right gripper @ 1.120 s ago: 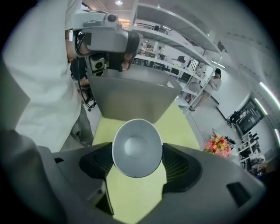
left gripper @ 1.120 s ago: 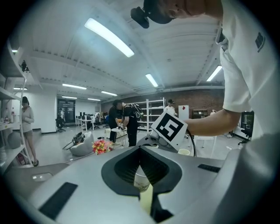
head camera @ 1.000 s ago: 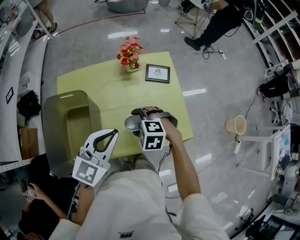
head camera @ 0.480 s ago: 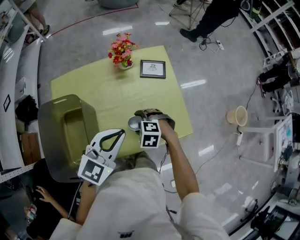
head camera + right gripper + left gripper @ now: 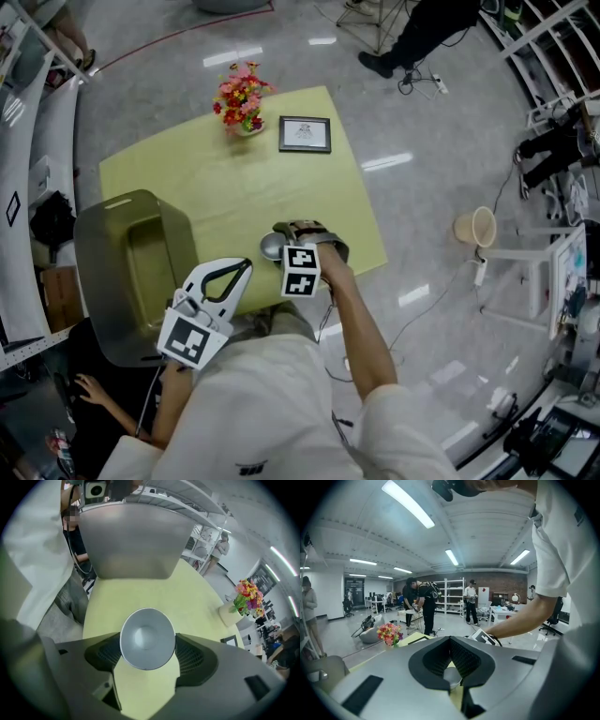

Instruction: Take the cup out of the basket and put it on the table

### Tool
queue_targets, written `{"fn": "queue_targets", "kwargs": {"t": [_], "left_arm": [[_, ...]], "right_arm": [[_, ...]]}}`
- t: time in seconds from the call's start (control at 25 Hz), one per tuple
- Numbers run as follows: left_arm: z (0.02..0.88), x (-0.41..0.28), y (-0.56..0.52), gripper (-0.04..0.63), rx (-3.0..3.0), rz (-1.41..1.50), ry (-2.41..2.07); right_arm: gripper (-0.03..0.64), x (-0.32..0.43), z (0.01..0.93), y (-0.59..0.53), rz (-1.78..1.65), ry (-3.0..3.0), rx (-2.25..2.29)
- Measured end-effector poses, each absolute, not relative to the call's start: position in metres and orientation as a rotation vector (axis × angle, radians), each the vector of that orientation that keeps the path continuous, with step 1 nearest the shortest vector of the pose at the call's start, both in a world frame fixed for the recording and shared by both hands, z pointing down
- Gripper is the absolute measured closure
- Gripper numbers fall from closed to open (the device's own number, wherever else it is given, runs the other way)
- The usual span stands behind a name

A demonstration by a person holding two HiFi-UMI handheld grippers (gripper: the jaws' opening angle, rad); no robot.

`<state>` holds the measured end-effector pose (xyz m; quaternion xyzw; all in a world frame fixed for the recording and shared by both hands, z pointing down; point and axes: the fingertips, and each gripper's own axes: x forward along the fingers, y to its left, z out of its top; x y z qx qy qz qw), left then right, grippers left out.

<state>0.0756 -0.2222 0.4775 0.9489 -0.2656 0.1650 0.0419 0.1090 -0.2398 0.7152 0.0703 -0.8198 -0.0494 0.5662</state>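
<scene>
A silver metal cup (image 5: pixel 271 247) stands mouth-up over the front part of the yellow-green table (image 5: pixel 225 183). My right gripper (image 5: pixel 282 240) is shut on it. In the right gripper view both pads press the sides of the cup (image 5: pixel 147 638), with the right gripper (image 5: pixel 148 645) reaching down from above. Whether the cup's base touches the cloth cannot be told. The olive basket (image 5: pixel 105 246) sits at the table's left front; its wall (image 5: pixel 131 541) rises just beyond the cup. My left gripper (image 5: pixel 243 267) hangs shut and holds nothing, beside the basket's right side. Through the left gripper (image 5: pixel 450 640) the cup (image 5: pixel 451 677) shows.
A flower pot (image 5: pixel 240 98) and a picture frame (image 5: pixel 305 134) stand at the table's far side. A beige bucket (image 5: pixel 473 227) sits on the floor to the right. A person's legs (image 5: pixel 422 33) are beyond the table; another person's hand (image 5: pixel 84 386) is at lower left.
The head view has shifted a little, so the table sits higher and further left in frame. The right gripper still holds the cup at about the same spot near the table's front edge.
</scene>
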Motion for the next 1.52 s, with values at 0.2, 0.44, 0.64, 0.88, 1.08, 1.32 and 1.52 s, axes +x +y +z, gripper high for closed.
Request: {"fn": "queue_targets", "kwargs": {"t": [0.2,0.44,0.64,0.88,1.08,1.32,1.52], "left_arm": [[0.48,0.078,-0.22,0.585,2.906,0.505,-0.801],[0.478,0.078,-0.217,0.586,2.916,0.504,-0.798],[0.474,0.077,-0.215,0.584,2.918,0.494,-0.807],[0.471,0.075,-0.212,0.586,2.919,0.488,-0.818],[0.469,0.074,-0.21,0.586,2.917,0.478,-0.823],[0.468,0.072,-0.209,0.584,2.91,0.449,-0.824],[0.462,0.074,-0.206,0.584,2.928,0.424,-0.807]], "right_arm": [[0.276,0.107,0.719,-0.238,-0.09,-1.95,0.178],[0.238,0.106,0.718,-0.238,-0.049,-1.971,0.188],[0.21,0.11,0.712,-0.238,-0.038,-1.976,0.206],[0.209,0.12,0.697,-0.234,-0.051,-1.979,0.248],[0.21,0.14,0.669,-0.224,-0.113,-1.946,0.309],[0.3,0.143,0.597,-0.22,-0.118,-2.14,0.562],[0.416,0.144,0.547,-0.219,-0.141,-2.261,0.816]]}}
